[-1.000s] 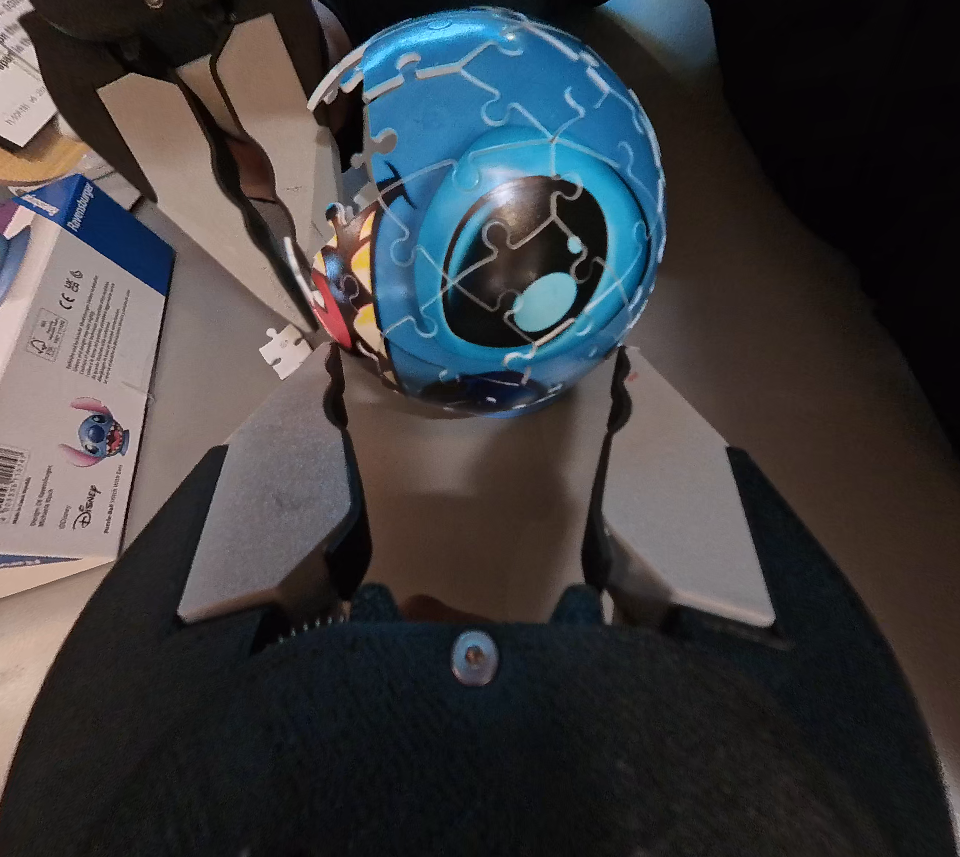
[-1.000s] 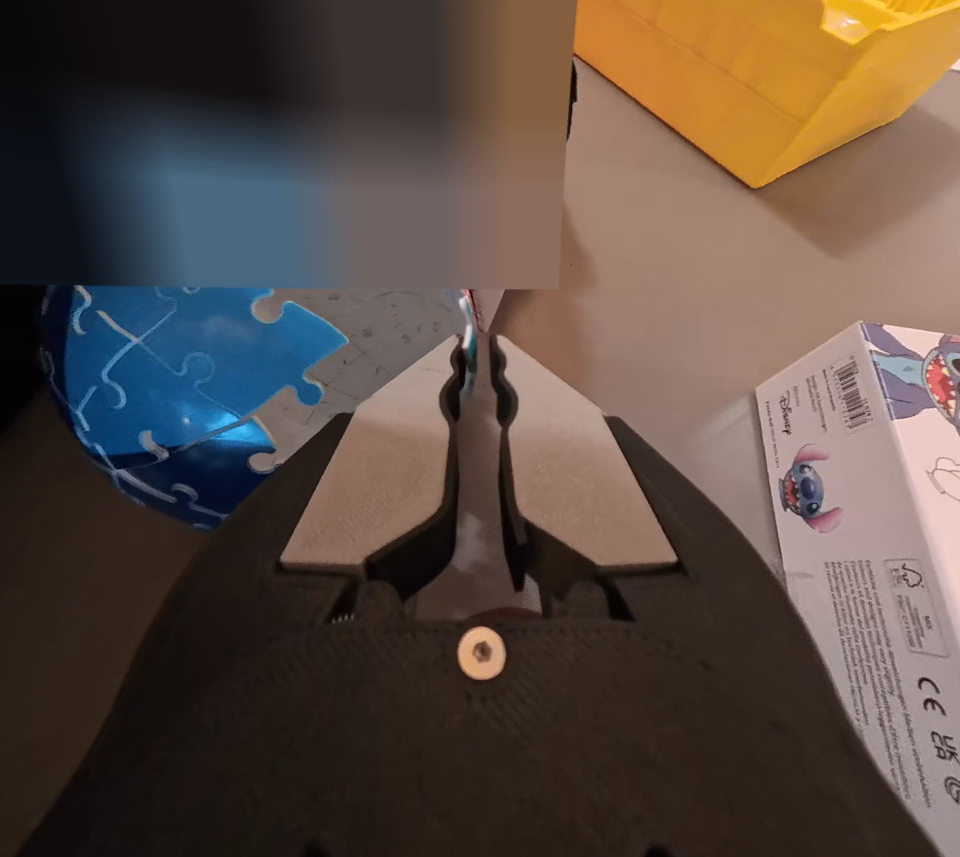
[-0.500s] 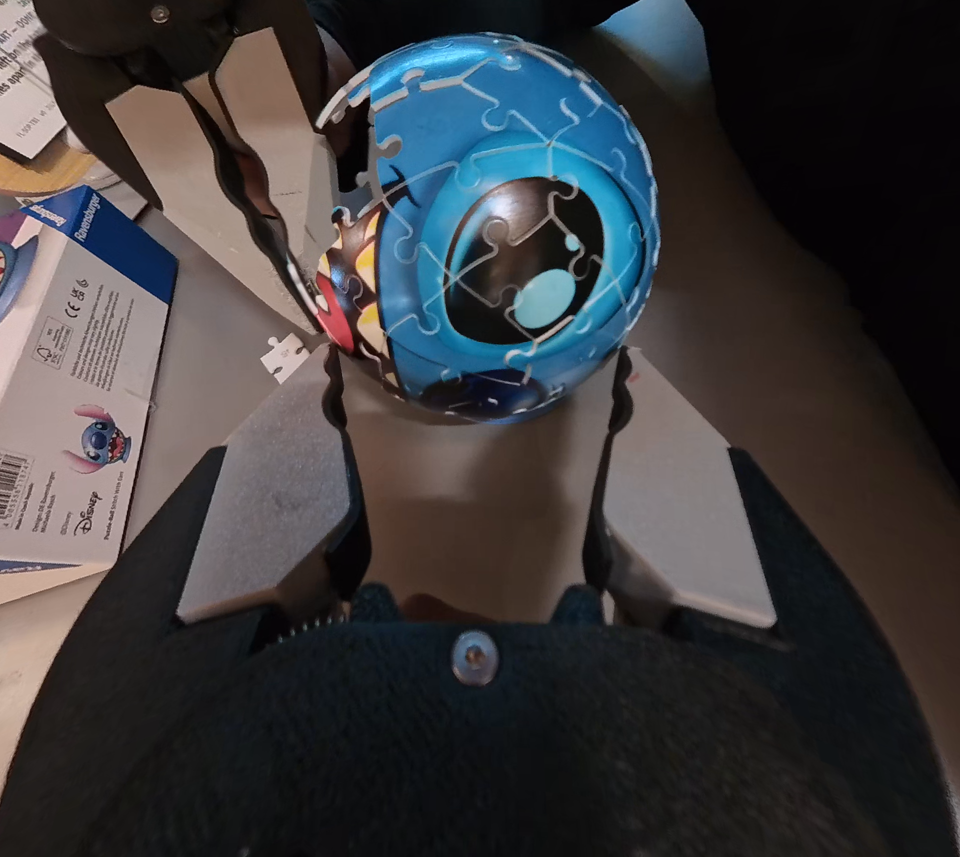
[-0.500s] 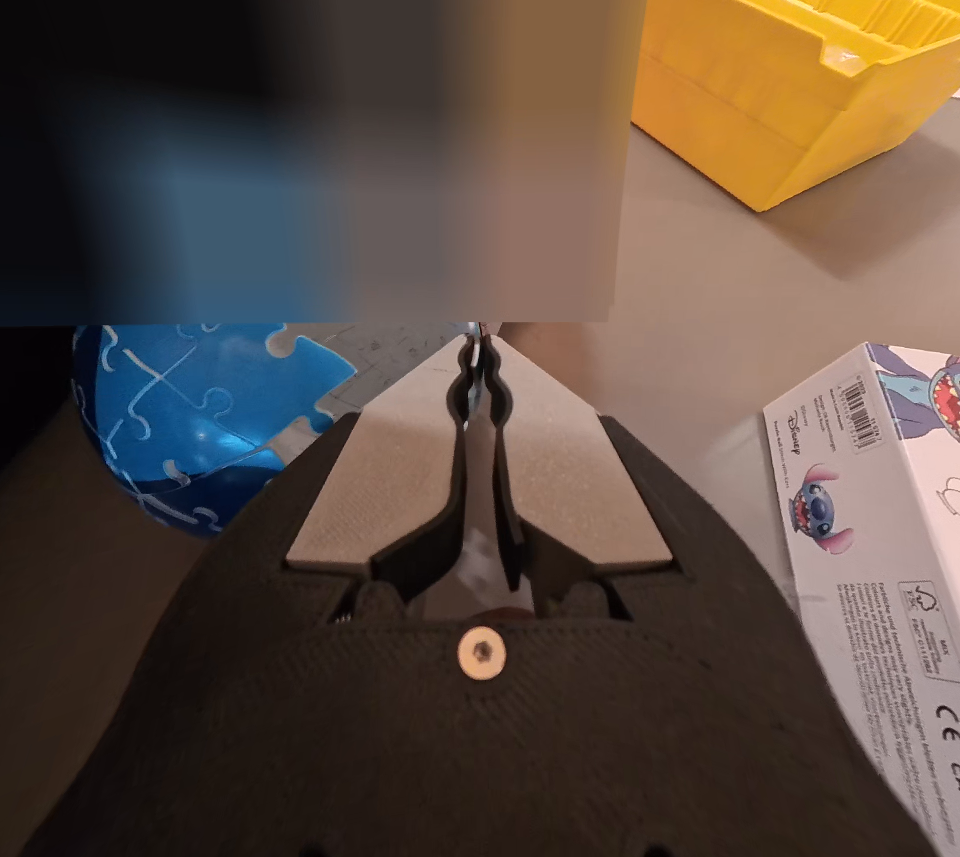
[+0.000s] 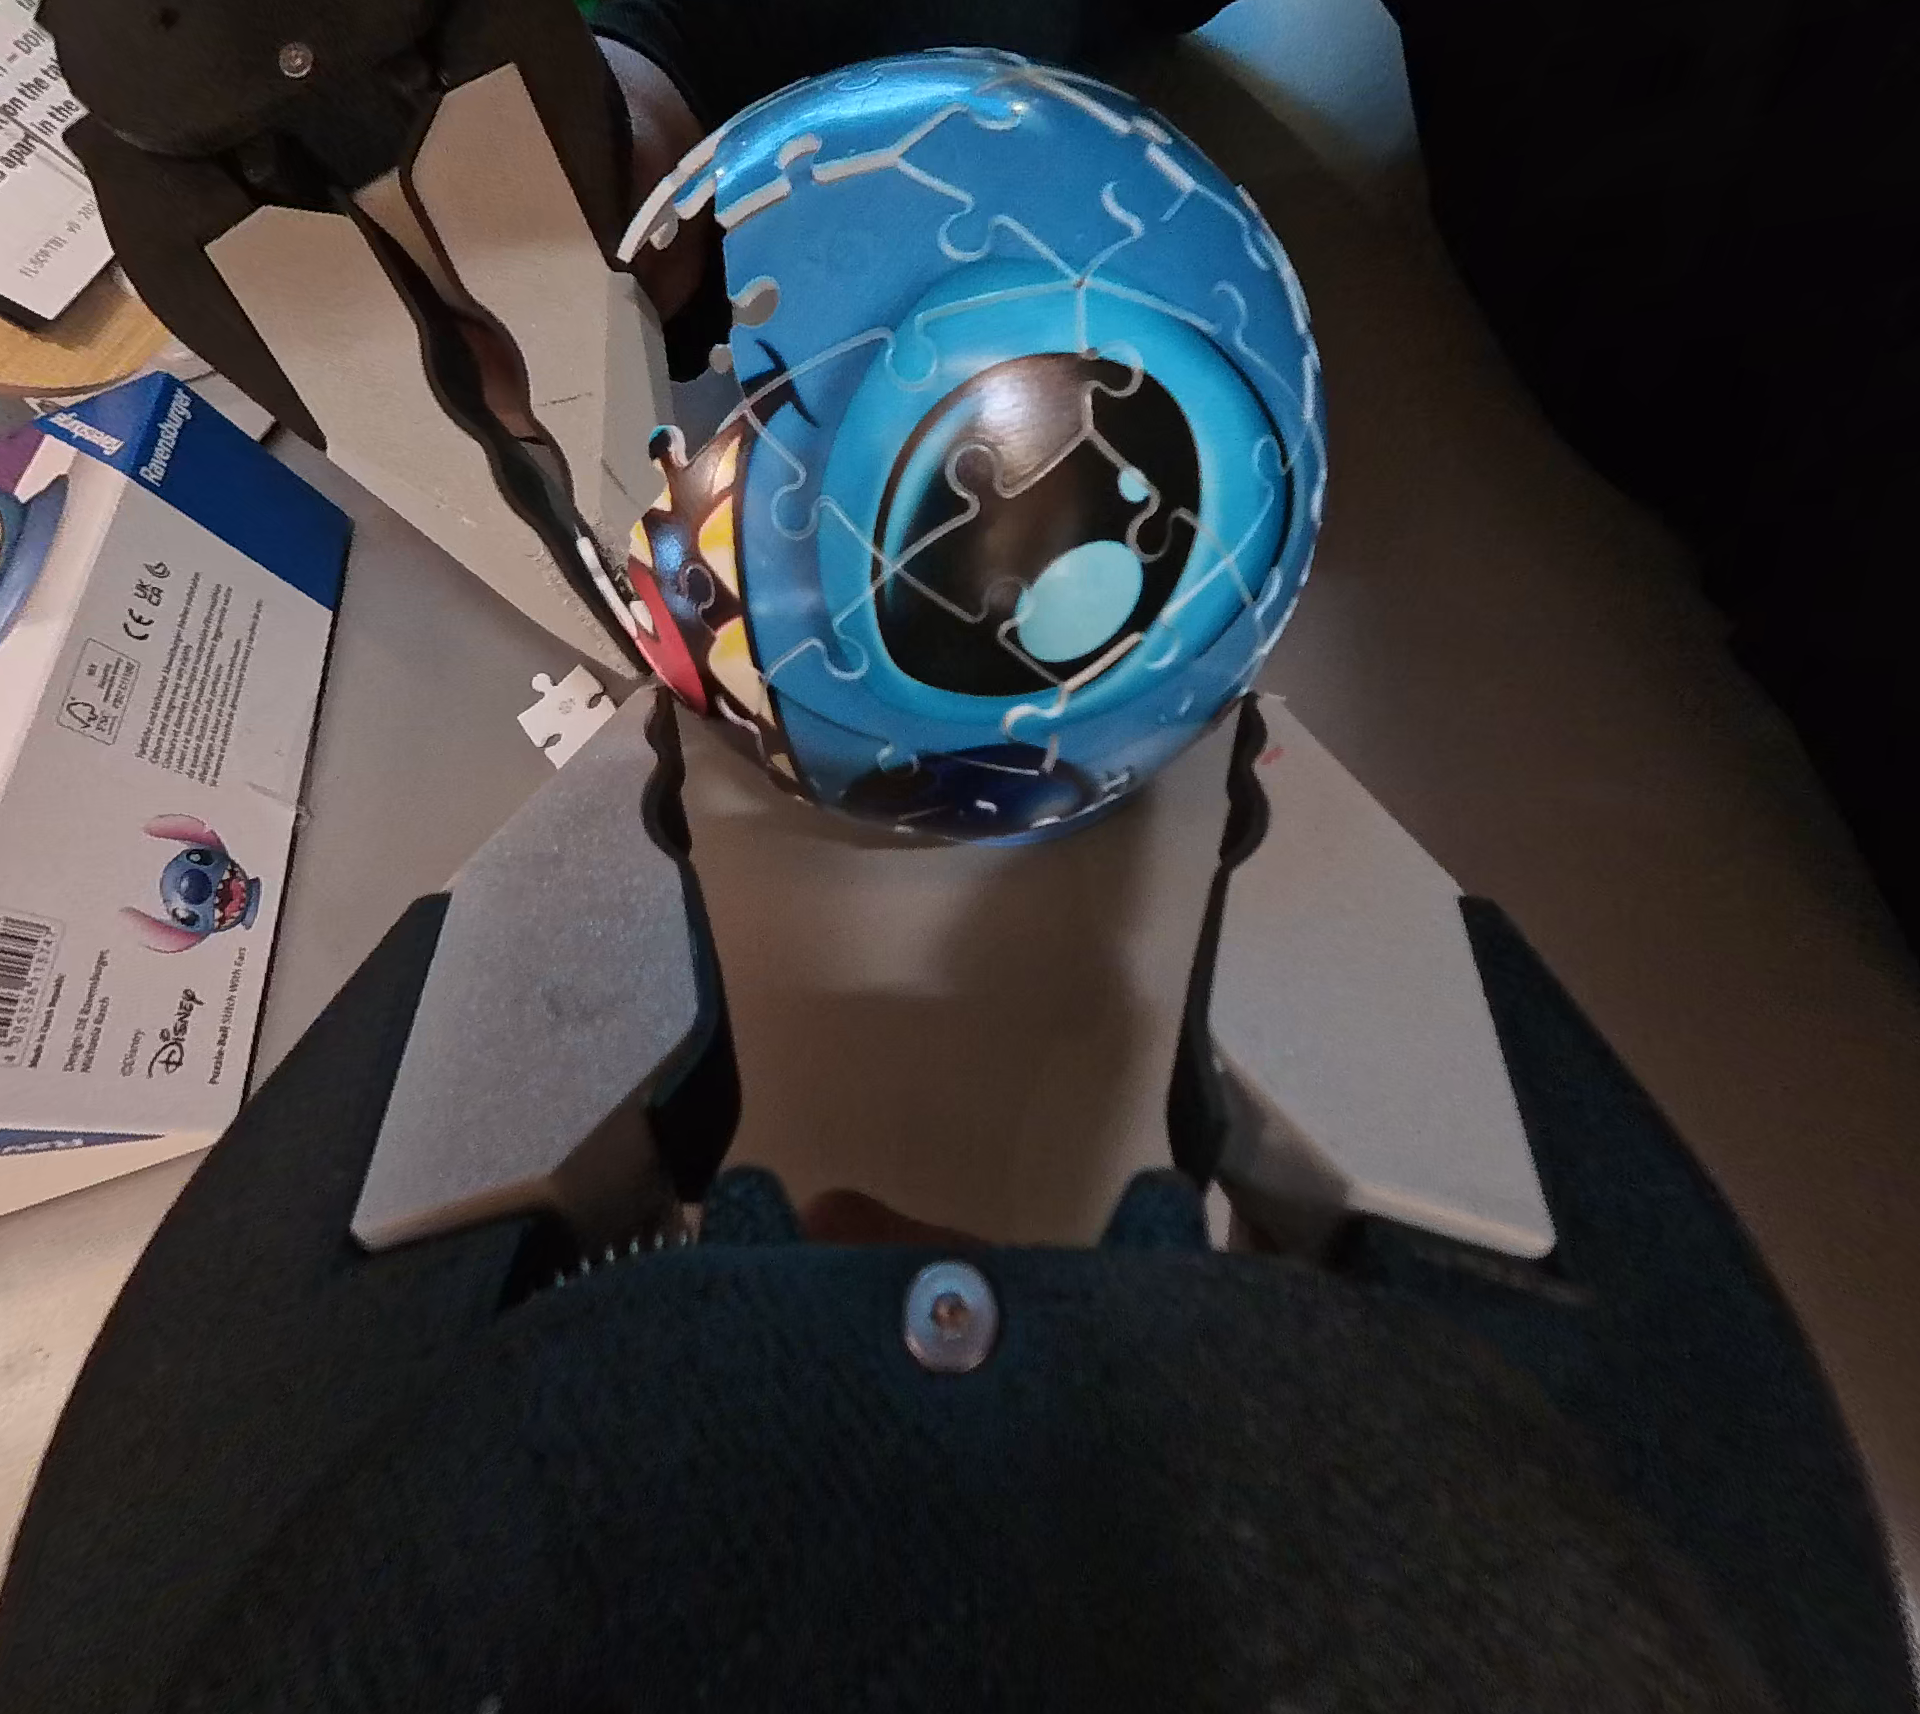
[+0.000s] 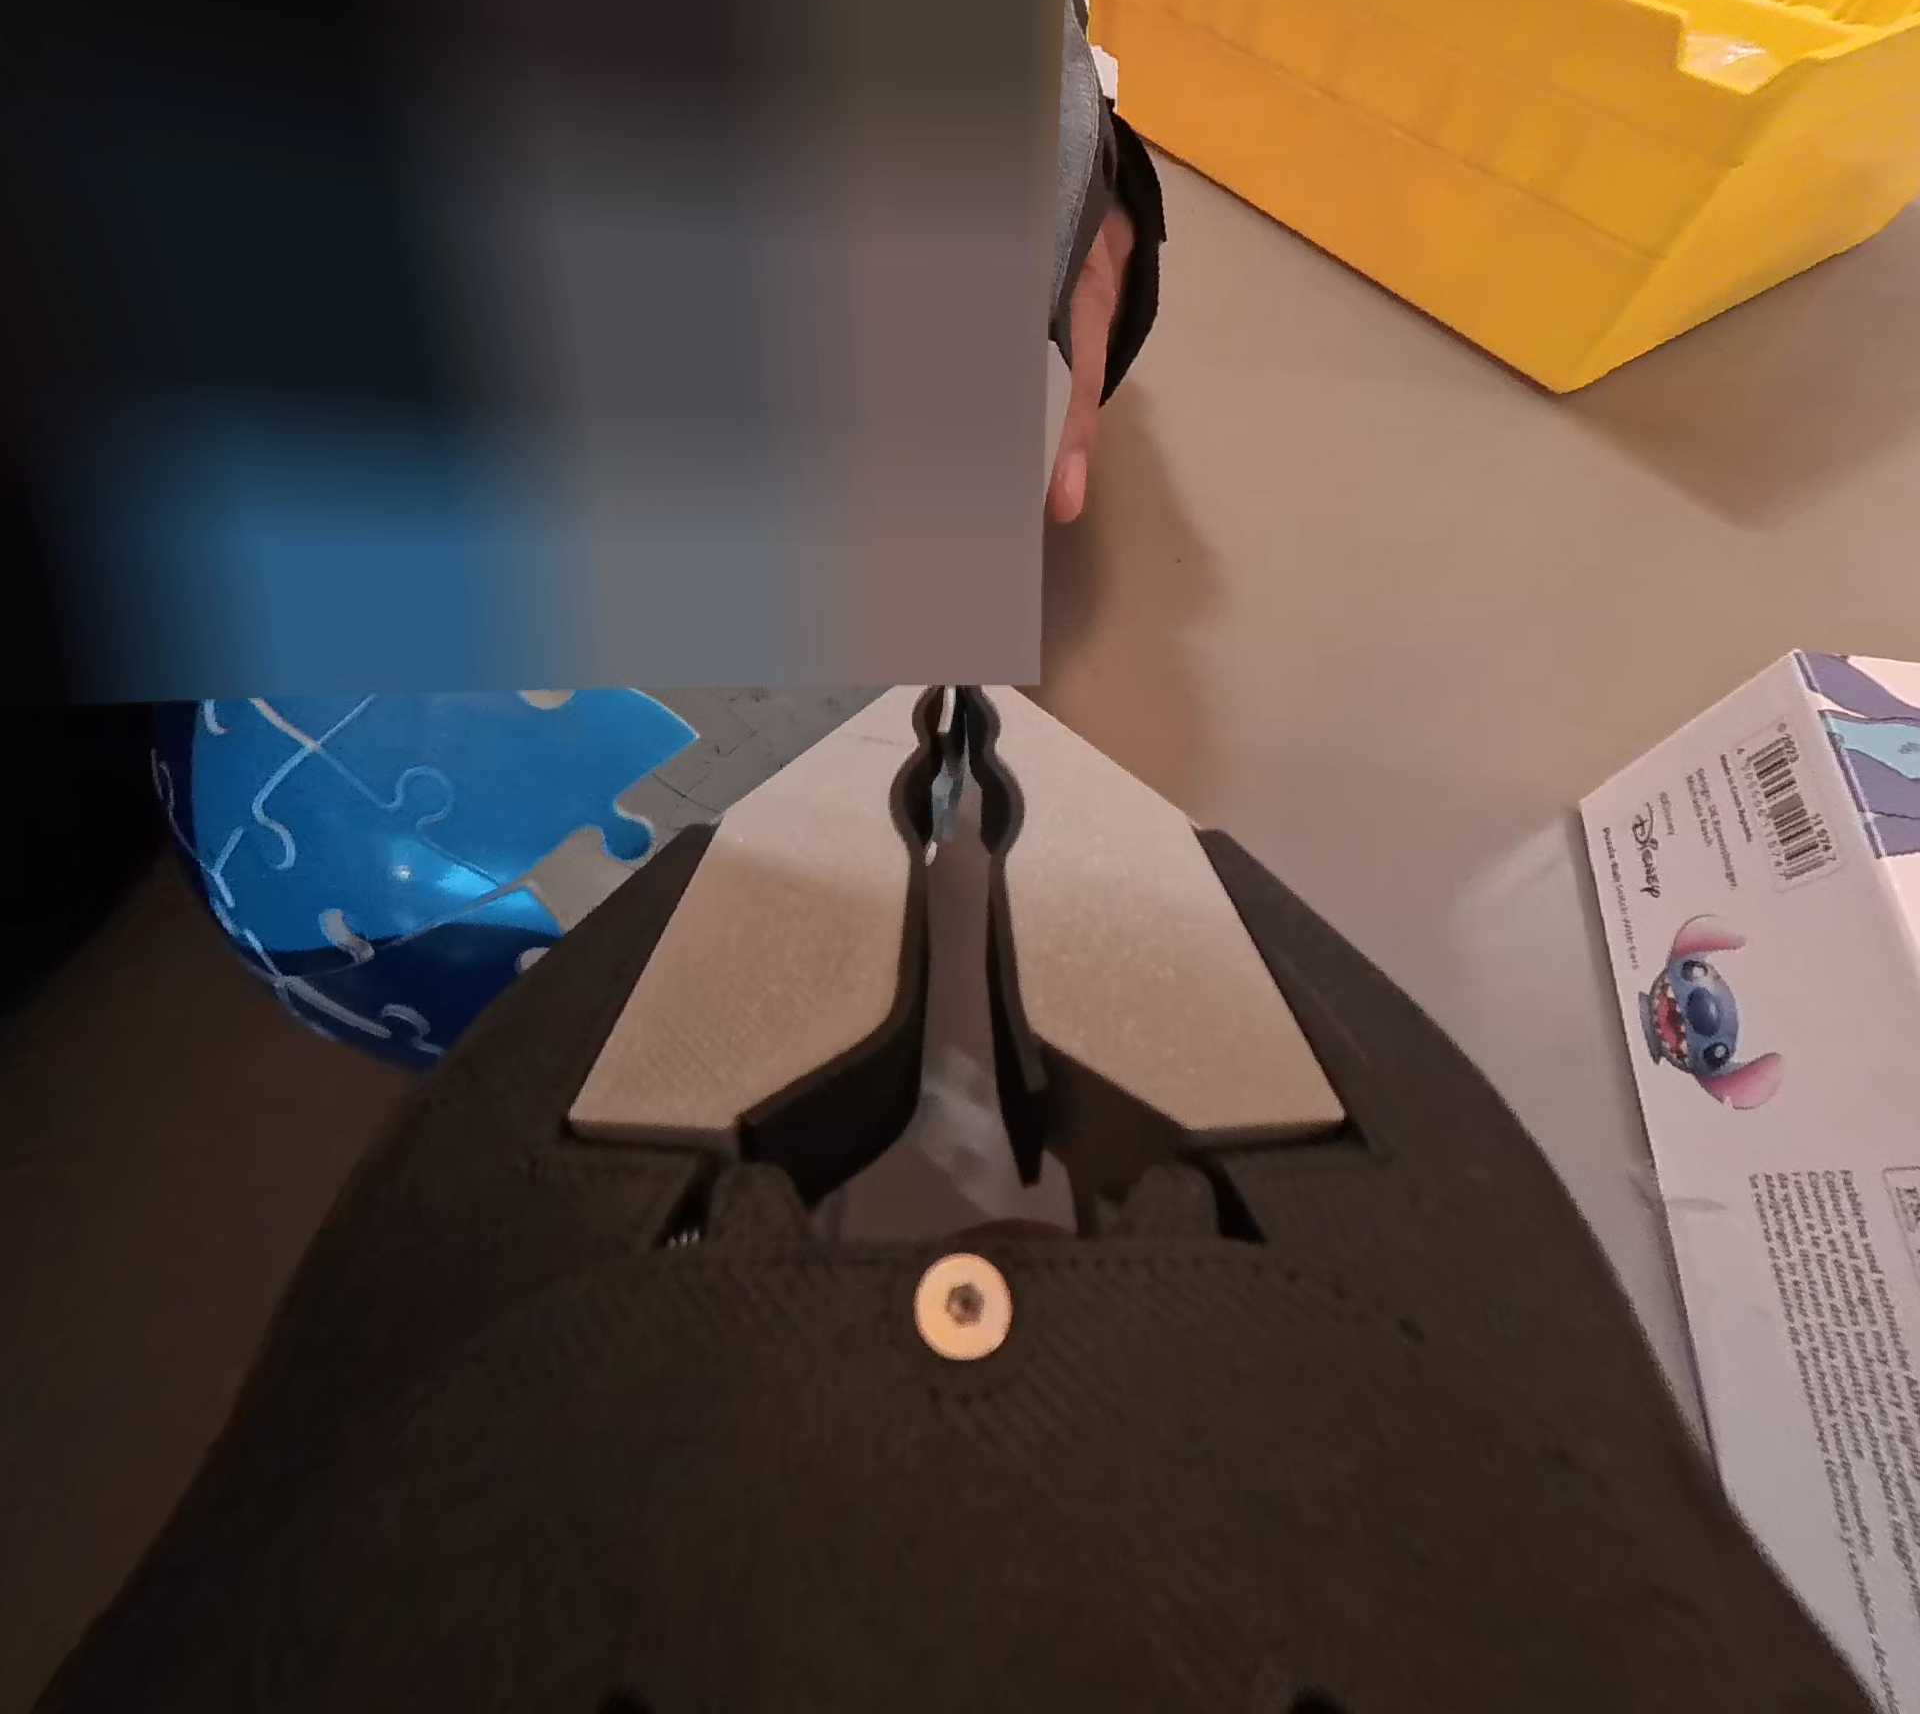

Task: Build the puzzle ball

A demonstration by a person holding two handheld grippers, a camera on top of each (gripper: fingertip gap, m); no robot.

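Two grippers meet at one puzzle ball (image 5: 1023, 459), which sits on the table (image 5: 1455, 729) just beyond your left gripper (image 5: 951, 714).

Your left gripper's jaws stand wide apart, holding nothing; the ball's lower curve lies between and just past the fingertips (image 5: 657, 719), and you cannot tell whether they touch it. Your right gripper (image 6: 954, 719) is pinched nearly closed on a thin puzzle piece (image 6: 943, 781), its tips set against the open, unfinished edge on the ball's left side in the left wrist view. One loose white piece (image 5: 564, 708) lies on the table just beside your left fingertip. The printed box (image 5: 135, 729) rests farther left; the yellow bin (image 6: 1507, 75) stands well apart, beyond the right gripper.
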